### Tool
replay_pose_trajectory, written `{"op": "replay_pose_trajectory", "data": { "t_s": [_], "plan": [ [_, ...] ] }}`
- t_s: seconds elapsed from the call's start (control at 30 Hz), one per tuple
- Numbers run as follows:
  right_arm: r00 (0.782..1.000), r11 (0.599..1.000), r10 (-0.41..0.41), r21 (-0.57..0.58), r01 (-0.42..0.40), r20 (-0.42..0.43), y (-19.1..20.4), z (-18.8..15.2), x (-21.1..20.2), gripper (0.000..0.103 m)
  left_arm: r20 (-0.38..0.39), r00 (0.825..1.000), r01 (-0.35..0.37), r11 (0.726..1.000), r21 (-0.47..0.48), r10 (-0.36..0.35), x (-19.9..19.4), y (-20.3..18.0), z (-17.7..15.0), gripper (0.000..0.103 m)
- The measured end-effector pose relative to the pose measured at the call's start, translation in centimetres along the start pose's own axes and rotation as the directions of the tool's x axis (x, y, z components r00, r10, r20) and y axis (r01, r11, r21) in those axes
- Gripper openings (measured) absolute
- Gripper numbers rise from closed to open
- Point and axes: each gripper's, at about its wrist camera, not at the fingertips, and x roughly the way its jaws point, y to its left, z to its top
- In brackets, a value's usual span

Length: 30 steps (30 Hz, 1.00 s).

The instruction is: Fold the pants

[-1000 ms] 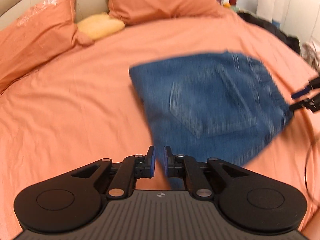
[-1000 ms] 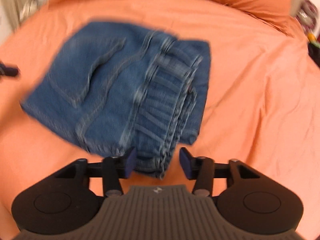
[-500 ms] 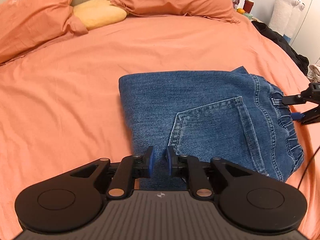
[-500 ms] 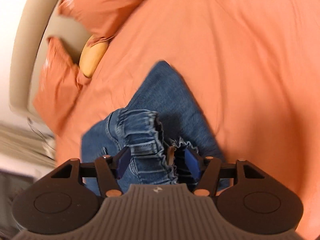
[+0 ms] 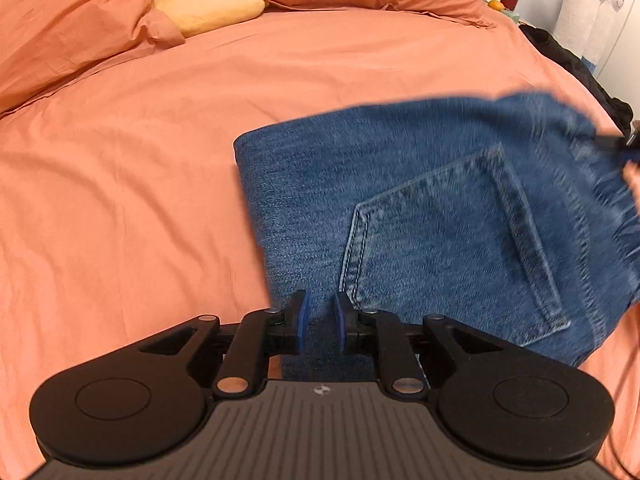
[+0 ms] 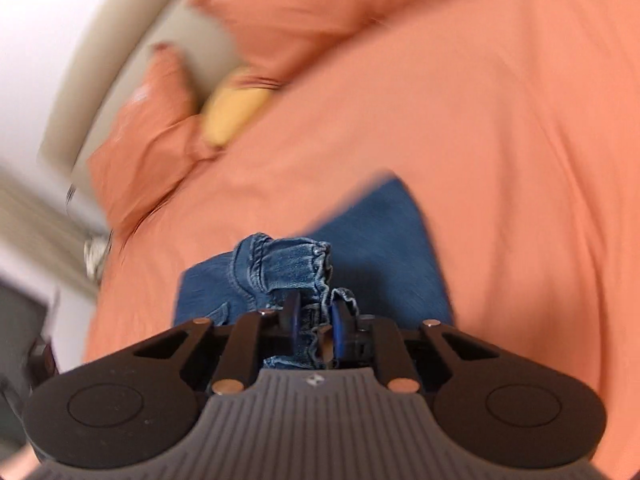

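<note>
I am seeing soft, even, warm light with faint shadows. Fisheye distortion is bending both views' edges. Motion blur is smearing the whole right wrist view and the pants (image 5: 440, 216) at the left view's right edge.

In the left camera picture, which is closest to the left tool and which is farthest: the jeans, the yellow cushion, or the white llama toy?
1. Jeans: right at the left tool, folded denim between its tips.
2. Yellow cushion: far up the bed, upper left, between the orange pillows.
3. White llama toy: beyond the bed's far edge, top right corner.
</note>
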Motion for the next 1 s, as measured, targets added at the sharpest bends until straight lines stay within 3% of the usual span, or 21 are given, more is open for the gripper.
{"op": "replay_pose_trajectory", "data": {
  "t_s": [0.13, 0.27, 0.43, 0.67, 0.73, 0.83, 1.0],
  "plan": [
    [0.998, 0.960, -0.013, -0.279, 0.031, 0.065, 6.2, 2.7, -1.4, 0.008, 0.015, 1.000, 0.024, 0.999, -0.042, -0.023, -0.3, 0.8, -0.2, 0.021],
    [0.980, 0.874, -0.188, -0.443, 0.201, 0.073, 8.2, 4.2, 1.1, 0.008, 0.021, 0.999, 0.030, 0.999, -0.039, -0.029, -0.4, 0.7, 0.0, 0.021],
    [0.933, 0.832, -0.361, -0.453, 0.320, -0.004, 3.9, 3.1, 5.8, 0.008, 0.051, 0.997, 0.066, 0.998, -0.022, -0.065, -0.4, 0.9, 0.3, 0.021],
    [0.895, 0.825, -0.444, -0.414, 0.385, -0.050, 0.1, 2.9, 10.2, 0.008, 0.135, 0.989, 0.057, 0.998, -0.028, -0.053, -0.1, 2.9, 3.3, 0.021],
    [0.890, 0.829, -0.453, -0.394, 0.396, -0.059, -0.5, 2.9, 10.3, 0.009, 0.151, 0.987, 0.054, 0.997, -0.048, -0.046, 0.4, 3.5, 4.8, 0.021],
    [0.876, 0.792, -0.483, -0.435, 0.428, -0.016, 0.9, 3.4, 9.9, 0.023, 0.169, 0.985, 0.042, 0.999, -0.031, -0.036, 1.0, 3.5, 6.8, 0.021],
    [0.888, 0.782, -0.451, -0.441, 0.440, 0.085, 3.3, 3.2, 5.3, 0.025, 0.156, 0.987, 0.011, 0.995, 0.095, -0.025, 2.9, 2.1, 8.1, 0.021]
  ]
}}
